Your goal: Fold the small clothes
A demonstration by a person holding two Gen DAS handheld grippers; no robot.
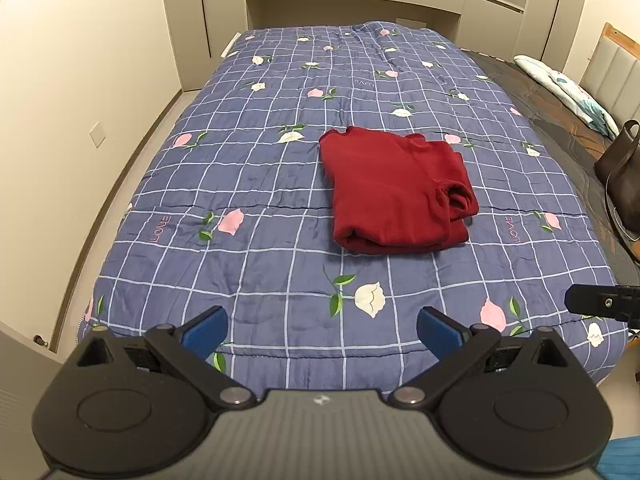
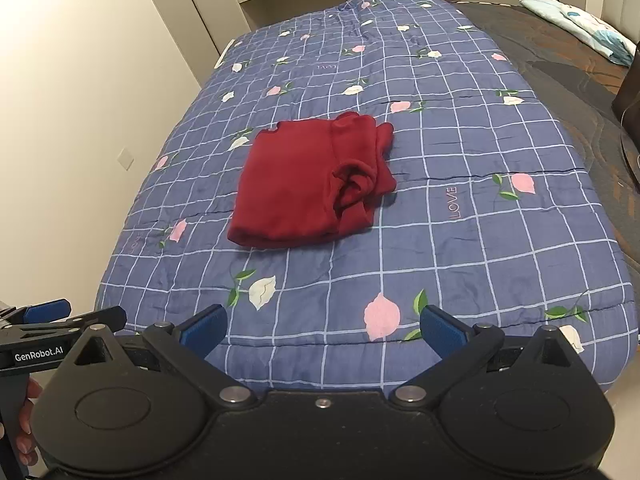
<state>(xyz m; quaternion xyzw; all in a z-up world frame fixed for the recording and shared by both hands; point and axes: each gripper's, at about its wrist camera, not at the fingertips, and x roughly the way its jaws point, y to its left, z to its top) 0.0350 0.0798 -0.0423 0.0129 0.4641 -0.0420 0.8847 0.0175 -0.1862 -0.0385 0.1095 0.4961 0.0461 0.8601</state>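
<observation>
On the bed, left wrist view: a folded red garment point(image 1: 396, 192) lies flat on the blue checked floral quilt point(image 1: 248, 168), right of the quilt's middle, one rolled cuff showing on its right side. The left gripper point(image 1: 322, 332) hangs over the near edge of the bed, well apart from the garment, its blue-padded jaws spread wide and empty. A brown bag point(image 1: 622, 176) stands at the right edge, and part of the right gripper point(image 1: 604, 302) enters from the right.

Right wrist view: the same red garment point(image 2: 312, 188) rests left of the quilt's point(image 2: 460, 240) centre. The right gripper point(image 2: 323, 330) has its jaws wide apart, holding nothing, near the foot of the bed. The left gripper point(image 2: 64, 320), labelled GenRobot.AI, appears at far left, held by a hand point(image 2: 26, 420).
</observation>
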